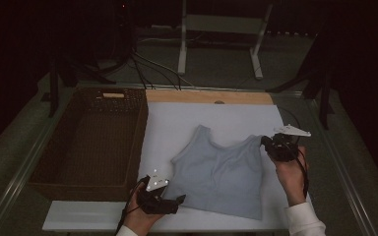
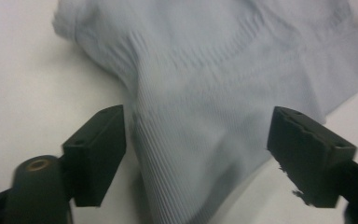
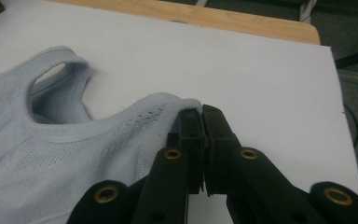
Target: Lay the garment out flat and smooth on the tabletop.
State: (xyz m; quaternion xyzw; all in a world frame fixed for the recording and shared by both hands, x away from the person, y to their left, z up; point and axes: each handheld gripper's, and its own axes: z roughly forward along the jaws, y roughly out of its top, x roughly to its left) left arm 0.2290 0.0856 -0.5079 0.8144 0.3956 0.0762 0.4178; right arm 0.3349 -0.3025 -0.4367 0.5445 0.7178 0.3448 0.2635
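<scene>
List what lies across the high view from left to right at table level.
Wicker basket → left gripper → pale blue tank top → right gripper, shut on the top's shoulder strap.

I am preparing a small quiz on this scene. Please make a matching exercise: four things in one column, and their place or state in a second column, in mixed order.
Things:
1. top
2. basket
3. left claw
4. right claw

Places or states:
A. open, at the top's lower corner
B. on the left of the table
C. shut on a strap
D. spread on the white sheet

Pairs: 1-D, 2-B, 3-A, 4-C
</scene>
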